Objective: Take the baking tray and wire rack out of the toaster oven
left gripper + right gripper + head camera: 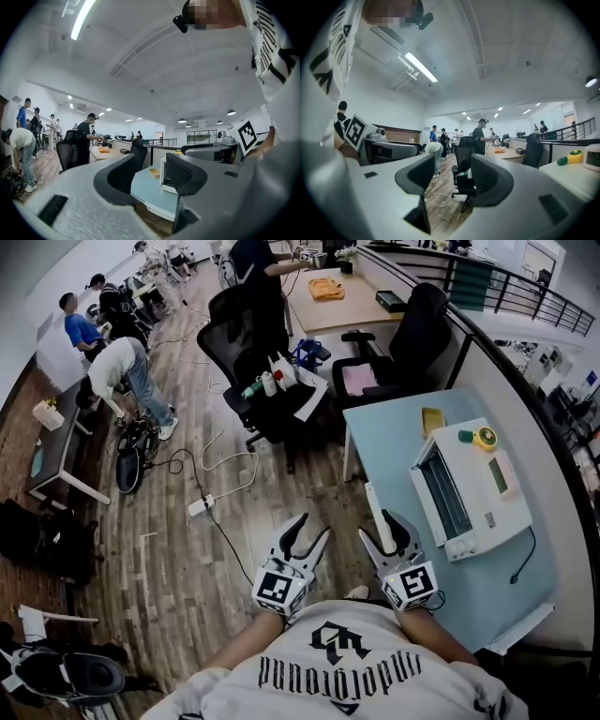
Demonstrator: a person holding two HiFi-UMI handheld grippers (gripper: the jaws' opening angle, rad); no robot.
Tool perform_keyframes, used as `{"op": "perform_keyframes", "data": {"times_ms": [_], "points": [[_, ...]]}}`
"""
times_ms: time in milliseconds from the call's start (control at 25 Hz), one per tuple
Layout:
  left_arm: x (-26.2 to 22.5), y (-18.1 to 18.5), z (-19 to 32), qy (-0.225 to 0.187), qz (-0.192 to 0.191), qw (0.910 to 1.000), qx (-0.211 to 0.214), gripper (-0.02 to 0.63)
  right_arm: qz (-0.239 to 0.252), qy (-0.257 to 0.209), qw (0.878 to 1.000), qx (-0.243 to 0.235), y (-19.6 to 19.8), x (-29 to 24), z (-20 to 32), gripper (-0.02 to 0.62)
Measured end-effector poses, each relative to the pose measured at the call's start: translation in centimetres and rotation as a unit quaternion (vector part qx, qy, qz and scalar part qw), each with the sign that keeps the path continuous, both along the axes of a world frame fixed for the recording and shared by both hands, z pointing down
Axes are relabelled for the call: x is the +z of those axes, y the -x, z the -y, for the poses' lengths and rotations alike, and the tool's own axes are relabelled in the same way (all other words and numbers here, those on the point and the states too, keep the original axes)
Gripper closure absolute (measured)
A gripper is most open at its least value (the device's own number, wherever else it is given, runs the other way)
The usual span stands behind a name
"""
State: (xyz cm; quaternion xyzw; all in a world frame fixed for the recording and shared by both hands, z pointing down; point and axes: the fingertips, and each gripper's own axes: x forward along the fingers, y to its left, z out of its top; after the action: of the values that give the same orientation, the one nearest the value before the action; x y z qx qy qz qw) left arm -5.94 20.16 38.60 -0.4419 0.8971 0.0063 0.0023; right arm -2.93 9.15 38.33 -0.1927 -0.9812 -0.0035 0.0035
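Both claws are empty: left gripper [312, 529] and right gripper [382, 526] are held level at your chest, jaws apart, nothing between them. The toaster oven [473, 488] sits on the pale blue table [394, 442] to your right, well apart from both. Its door looks closed. The baking tray and wire rack are not visible, presumably inside. Square up to the front first, open the door with one claw, then bring the other in level to the tray rim.
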Motion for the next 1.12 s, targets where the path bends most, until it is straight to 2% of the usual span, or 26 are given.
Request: {"op": "perform_keyframes", "data": {"times_ms": [240,440,600,880,1120], "points": [[0.2,1.7,7.5,0.002,0.006,0.9985,0.054,0.390,0.008,-0.005,0.999,0.047,1.0,-0.2,6.9,0.348],[0.2,1.6,12.9,-0.002,0.003,0.9947,0.103,0.390,0.003,0.000,0.995,0.096,-0.1,0.2,12.2,0.348],[0.2,0.9,17.1,-0.005,-0.007,0.9889,0.148,0.390,0.007,-0.016,0.991,0.131,-1.6,0.2,15.1,0.350],[0.8,-1.2,24.7,-0.003,-0.003,0.9671,0.254,0.390,-0.003,-0.008,0.974,0.225,-5.1,0.8,21.1,0.350],[1.0,-2.1,30.3,-0.002,0.006,0.9372,0.349,0.390,-0.005,-0.009,0.950,0.313,-7.2,0.9,24.9,0.350]]}}
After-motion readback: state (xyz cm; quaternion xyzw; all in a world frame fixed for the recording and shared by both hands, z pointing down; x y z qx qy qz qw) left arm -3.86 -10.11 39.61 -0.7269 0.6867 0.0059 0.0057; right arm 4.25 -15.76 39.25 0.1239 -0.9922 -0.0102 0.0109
